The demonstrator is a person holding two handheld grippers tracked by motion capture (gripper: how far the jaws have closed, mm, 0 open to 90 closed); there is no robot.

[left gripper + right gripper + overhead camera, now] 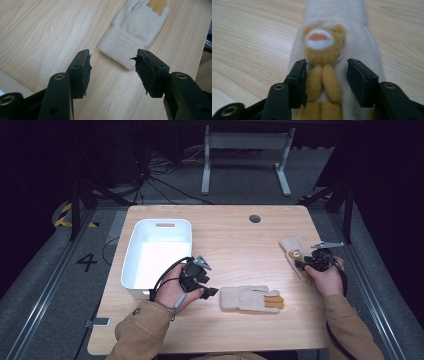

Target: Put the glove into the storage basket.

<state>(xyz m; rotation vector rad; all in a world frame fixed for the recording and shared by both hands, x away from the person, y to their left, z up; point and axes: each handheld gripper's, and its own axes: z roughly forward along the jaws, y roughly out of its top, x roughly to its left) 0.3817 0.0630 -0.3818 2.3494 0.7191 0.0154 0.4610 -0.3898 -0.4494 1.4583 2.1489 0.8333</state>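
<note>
A cream knitted glove (245, 298) with tan fingertips lies flat at the table's front middle, its cuff (122, 45) towards my left gripper (209, 292). That gripper (112, 58) is open just short of the cuff, nothing between its jaws. A second cream glove (291, 248) with a tan bear patch (323, 47) lies at the right. My right gripper (303, 264) is open and low over this glove (362, 37). Its jaws (327, 68) stand on either side of the bear's body, with a gap on the right side.
A white empty bin (134, 251) with a handle slot stands at the table's left, just behind my left hand. A dark round hole (255, 218) sits near the far edge. The table's right edge is close to my right hand.
</note>
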